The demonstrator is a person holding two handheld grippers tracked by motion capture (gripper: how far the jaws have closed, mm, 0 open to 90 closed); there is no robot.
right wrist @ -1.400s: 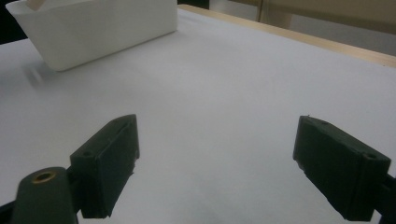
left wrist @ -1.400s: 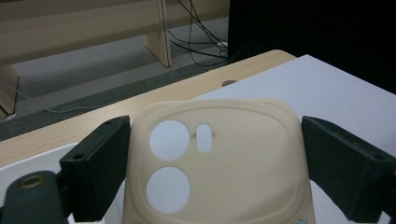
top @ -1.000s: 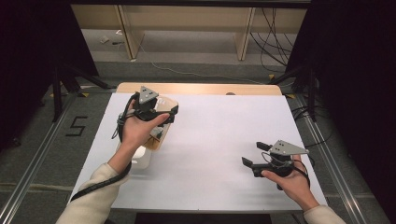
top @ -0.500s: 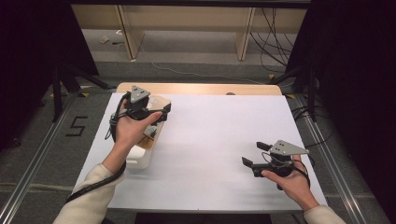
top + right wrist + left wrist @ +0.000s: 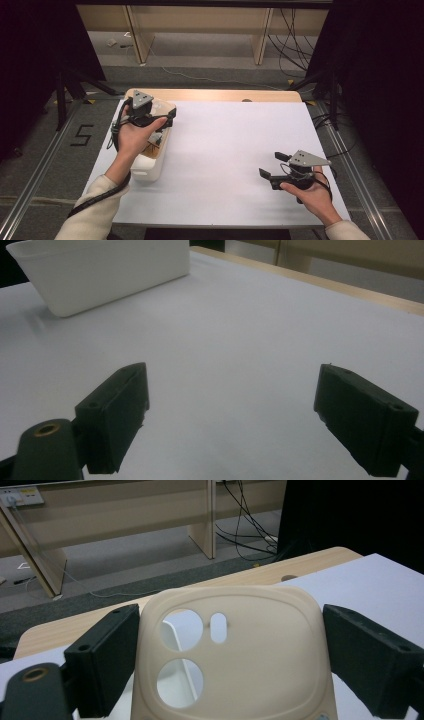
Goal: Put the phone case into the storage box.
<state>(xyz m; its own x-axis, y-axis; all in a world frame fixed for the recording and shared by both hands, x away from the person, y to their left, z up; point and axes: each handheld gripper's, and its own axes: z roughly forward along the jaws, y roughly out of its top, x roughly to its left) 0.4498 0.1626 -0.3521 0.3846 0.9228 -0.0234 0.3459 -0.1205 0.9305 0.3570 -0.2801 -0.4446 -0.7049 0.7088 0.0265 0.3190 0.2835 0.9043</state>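
Left gripper [image 5: 159,119] shifted toward table's far-left corner since earlier frame, carrying beige phone case [image 5: 235,655]; case sits pinched between its jaws, above white bin [image 5: 150,165]; right gripper [image 5: 274,167] unmoved, spread wide, empty.

A beige phone case [image 5: 235,655] (three camera cutouts) stands upright, seemingly above the white bin [image 5: 150,167].

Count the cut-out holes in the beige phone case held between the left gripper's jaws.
3: in the case, a round hole upper left, a round hole below it, and a small oval slot to the right. The lower edge is cut off, so more may be hidden.
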